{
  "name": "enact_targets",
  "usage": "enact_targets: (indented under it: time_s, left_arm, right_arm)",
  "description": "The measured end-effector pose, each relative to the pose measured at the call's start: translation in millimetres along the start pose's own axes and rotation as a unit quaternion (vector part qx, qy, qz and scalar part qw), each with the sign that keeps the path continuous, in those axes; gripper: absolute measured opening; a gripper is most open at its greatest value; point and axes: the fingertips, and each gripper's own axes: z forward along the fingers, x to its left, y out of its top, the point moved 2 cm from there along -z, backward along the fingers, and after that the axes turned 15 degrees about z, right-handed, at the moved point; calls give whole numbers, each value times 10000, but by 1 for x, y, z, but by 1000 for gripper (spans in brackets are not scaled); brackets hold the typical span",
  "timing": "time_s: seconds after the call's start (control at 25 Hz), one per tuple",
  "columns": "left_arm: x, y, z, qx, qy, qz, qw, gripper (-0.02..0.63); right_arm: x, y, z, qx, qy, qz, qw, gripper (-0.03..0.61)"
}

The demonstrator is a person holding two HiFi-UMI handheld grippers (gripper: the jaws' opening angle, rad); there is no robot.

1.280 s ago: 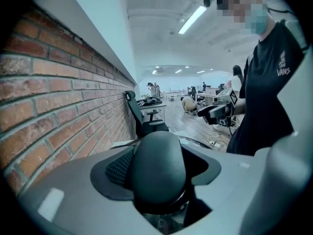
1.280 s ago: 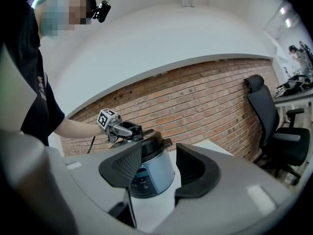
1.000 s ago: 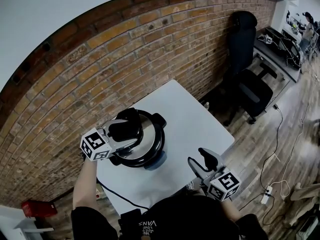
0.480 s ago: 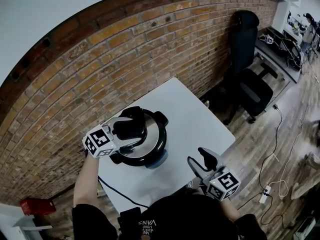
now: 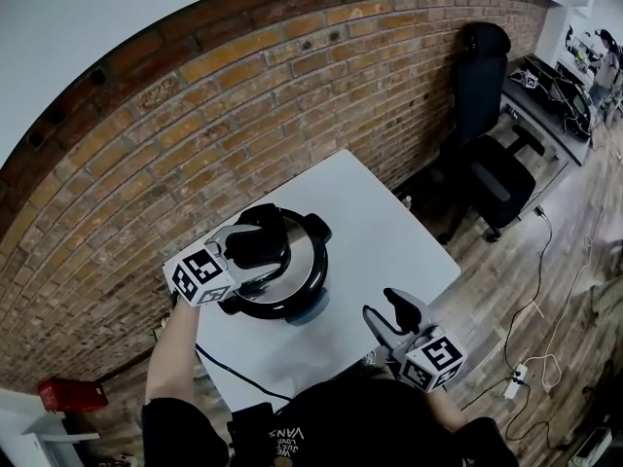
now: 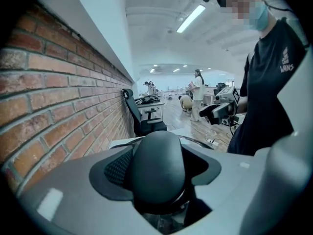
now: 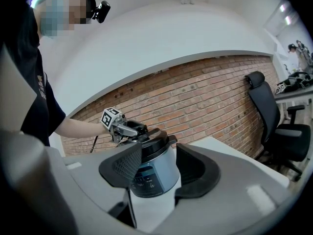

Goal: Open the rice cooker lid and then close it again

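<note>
Clamping my left gripper on the lid handle readies the rice cooker, at the tabletop's left corner, for opening. My right gripper waits open and empty by the near edge.

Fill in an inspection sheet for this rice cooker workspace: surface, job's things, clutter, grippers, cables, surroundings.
Surface: white table, holding only the cooker.
Job's things: cooker upright toward the table's left side; lid down.
Clutter: nothing seen.
Grippers: left gripper closed on the lid's handle; right gripper open and empty over the near edge, aimed at the cooker.
Cables: black cord runs from the cooker off the near edge; power strip on the floor at right.
Surroundings: brick wall behind; chair at right; red box at left.
</note>
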Motion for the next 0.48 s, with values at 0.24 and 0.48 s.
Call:
enact_targets:
  time_s: [0.24, 0.48]
  left_arm:
    - [3, -3, -1, 237, 601, -384, 9972, 302]
    - [5, -5, -1, 449, 1242, -726, 9886, 301]
  right_arm:
    - [7, -3, 1, 19, 62, 11, 10000, 212]
    - [18, -6, 4, 105, 182, -25, 9998, 212]
